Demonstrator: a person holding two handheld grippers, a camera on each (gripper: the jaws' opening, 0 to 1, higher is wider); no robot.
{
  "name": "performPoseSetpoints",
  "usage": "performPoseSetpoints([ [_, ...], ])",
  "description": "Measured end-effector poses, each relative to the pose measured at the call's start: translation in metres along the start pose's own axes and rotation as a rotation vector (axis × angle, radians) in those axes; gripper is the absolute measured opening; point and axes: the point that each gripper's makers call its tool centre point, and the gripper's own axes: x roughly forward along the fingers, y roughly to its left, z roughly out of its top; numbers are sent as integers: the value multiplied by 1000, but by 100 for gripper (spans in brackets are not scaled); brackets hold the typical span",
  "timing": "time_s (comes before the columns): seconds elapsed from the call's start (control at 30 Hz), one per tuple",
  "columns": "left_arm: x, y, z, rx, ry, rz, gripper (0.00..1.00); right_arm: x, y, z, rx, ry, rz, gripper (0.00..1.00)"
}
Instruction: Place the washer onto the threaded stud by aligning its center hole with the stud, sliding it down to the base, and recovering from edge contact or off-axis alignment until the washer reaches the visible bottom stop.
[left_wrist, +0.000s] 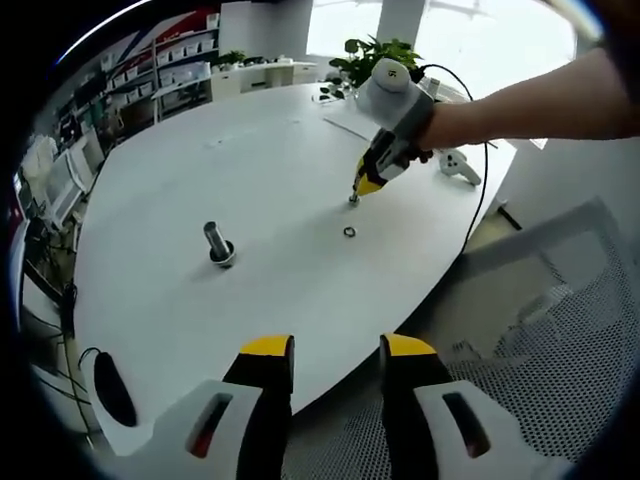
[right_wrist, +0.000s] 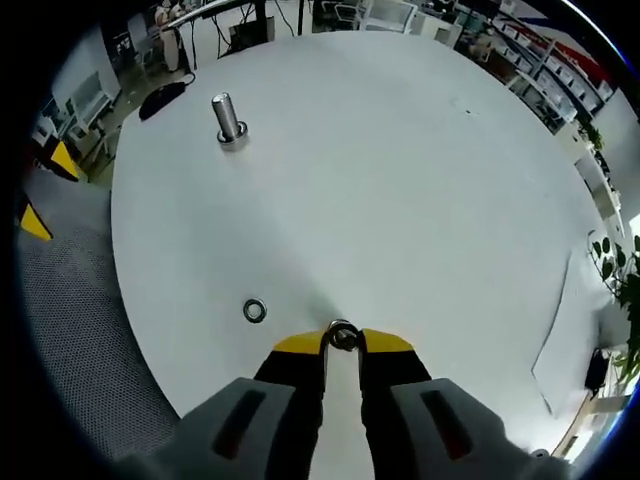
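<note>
A threaded stud (left_wrist: 217, 243) (right_wrist: 229, 120) stands upright on the white table (left_wrist: 270, 170) (right_wrist: 400, 170). My right gripper (right_wrist: 342, 340) (left_wrist: 356, 193) is shut on a small metal washer (right_wrist: 342, 336), held at its yellow tips just above the tabletop. A second washer (left_wrist: 350, 232) (right_wrist: 254, 310) lies flat on the table close by, to the left of the right gripper in its own view. My left gripper (left_wrist: 337, 352) is open near the table's edge, nothing between its jaws, well short of the stud.
A person's arm (left_wrist: 540, 105) holds the right gripper. A potted plant (left_wrist: 375, 58) and a white device with a cable (left_wrist: 458, 165) sit at the far side. A mesh chair (left_wrist: 560, 330) stands by the table edge. Shelves (left_wrist: 165, 70) line the room.
</note>
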Motion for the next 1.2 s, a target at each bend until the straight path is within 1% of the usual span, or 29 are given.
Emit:
performPoseSetpoints([
  [0.1, 0, 0, 0, 0, -1, 2, 32, 4, 3, -2, -21, 20, 11, 14],
  [0.2, 0, 2, -2, -5, 7, 8, 32, 7, 4, -4, -18, 32, 18, 14],
  [0.37, -1, 4, -1, -12, 3, 14, 32, 15, 4, -8, 0, 44, 30, 14],
  [0.43, 0, 4, -2, -14, 6, 14, 32, 16, 8, -12, -17, 58, 36, 14],
  [0.5, -1, 4, -2, -12, 6, 19, 32, 16, 7, -10, -26, 43, 27, 15],
  [0.6, 0, 5, -3, -19, 8, 20, 32, 14, 8, -10, -17, 42, 28, 15],
  [0.77, 0, 4, -3, -7, 12, 18, 32, 15, 7, -11, -14, 44, 27, 16],
  [0.93, 0, 6, -3, -18, 11, 23, 32, 15, 5, -11, -5, 30, 24, 17],
  [1.1, 0, 5, -5, -12, 18, 22, 32, 14, 4, -15, 11, 35, 21, 18],
  [1.2, 0, 5, -3, -13, 11, 21, 32, 10, 6, -17, 17, 37, 19, 19],
])
